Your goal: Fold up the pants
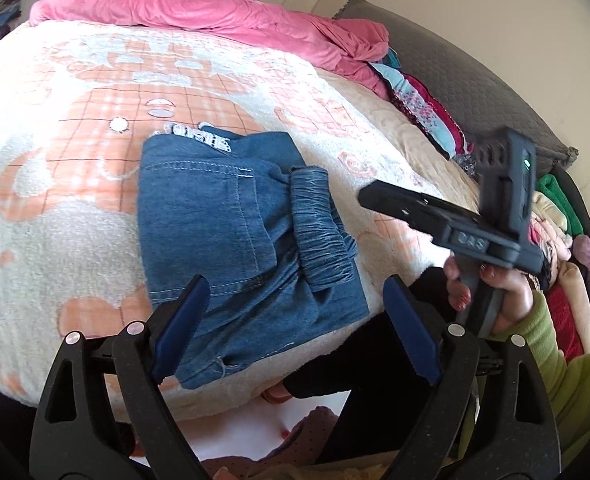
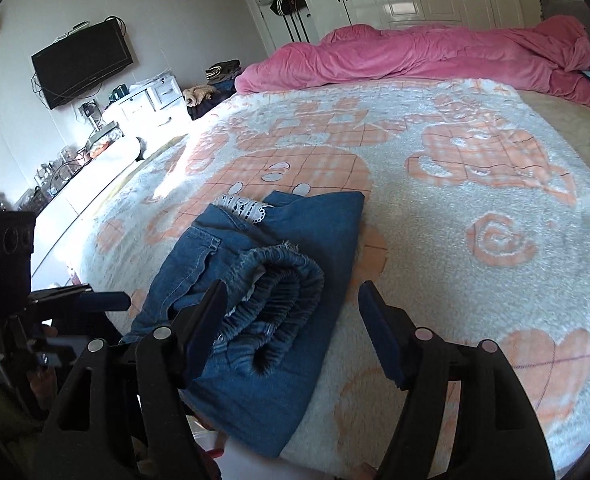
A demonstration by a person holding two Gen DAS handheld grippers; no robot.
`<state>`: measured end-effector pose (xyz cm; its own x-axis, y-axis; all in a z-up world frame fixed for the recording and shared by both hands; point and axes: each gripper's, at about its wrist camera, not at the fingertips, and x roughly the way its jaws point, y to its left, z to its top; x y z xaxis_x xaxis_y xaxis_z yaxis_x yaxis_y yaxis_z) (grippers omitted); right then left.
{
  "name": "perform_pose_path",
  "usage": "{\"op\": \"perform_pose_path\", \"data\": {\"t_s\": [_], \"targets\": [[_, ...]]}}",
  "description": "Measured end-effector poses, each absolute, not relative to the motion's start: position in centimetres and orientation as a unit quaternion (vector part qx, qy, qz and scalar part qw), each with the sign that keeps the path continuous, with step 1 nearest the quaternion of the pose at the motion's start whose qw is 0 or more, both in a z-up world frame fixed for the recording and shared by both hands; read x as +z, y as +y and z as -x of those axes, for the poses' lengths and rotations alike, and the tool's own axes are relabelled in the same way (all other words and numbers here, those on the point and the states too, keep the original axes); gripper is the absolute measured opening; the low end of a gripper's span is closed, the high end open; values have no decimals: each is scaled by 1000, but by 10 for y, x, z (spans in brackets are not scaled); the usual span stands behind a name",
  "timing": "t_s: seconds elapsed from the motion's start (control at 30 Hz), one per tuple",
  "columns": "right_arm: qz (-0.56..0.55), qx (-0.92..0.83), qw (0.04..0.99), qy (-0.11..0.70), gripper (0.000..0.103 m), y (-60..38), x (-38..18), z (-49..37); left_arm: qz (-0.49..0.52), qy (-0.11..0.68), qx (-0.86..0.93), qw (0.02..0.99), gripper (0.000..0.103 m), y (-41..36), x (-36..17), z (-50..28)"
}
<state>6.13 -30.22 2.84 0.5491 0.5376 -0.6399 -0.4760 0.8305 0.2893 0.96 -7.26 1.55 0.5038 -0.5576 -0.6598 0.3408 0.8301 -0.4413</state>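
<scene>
Blue denim pants (image 1: 231, 224) lie folded into a compact bundle near the bed's front edge, also in the right wrist view (image 2: 263, 280). The elastic waistband (image 1: 323, 224) lies bunched on top (image 2: 279, 304). White lace trim (image 1: 199, 134) peeks out at the far end (image 2: 243, 206). My left gripper (image 1: 295, 300) is open and empty, hovering just above the bundle's near edge. My right gripper (image 2: 291, 304) is open and empty, over the waistband. The right gripper shows in the left wrist view (image 1: 379, 196), held in a hand, off to the right of the pants.
The bed has a fluffy white and orange blanket (image 2: 475, 208). A pink duvet (image 2: 435, 56) is bunched along the far side. Stacked clothes (image 1: 427, 116) line the right edge by the grey headboard. A TV (image 2: 81, 62) and white drawers (image 2: 143, 104) stand left.
</scene>
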Motion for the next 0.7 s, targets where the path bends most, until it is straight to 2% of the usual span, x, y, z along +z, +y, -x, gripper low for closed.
{"op": "perform_pose_path", "data": {"t_s": [0.37, 0.7], "targets": [[-19, 281, 889, 361, 67, -308, 38, -24, 146, 417, -233, 866, 90, -44, 18, -8], [89, 323, 880, 336, 67, -267, 38, 21, 189, 409, -162, 878, 90, 16, 12, -9]]}}
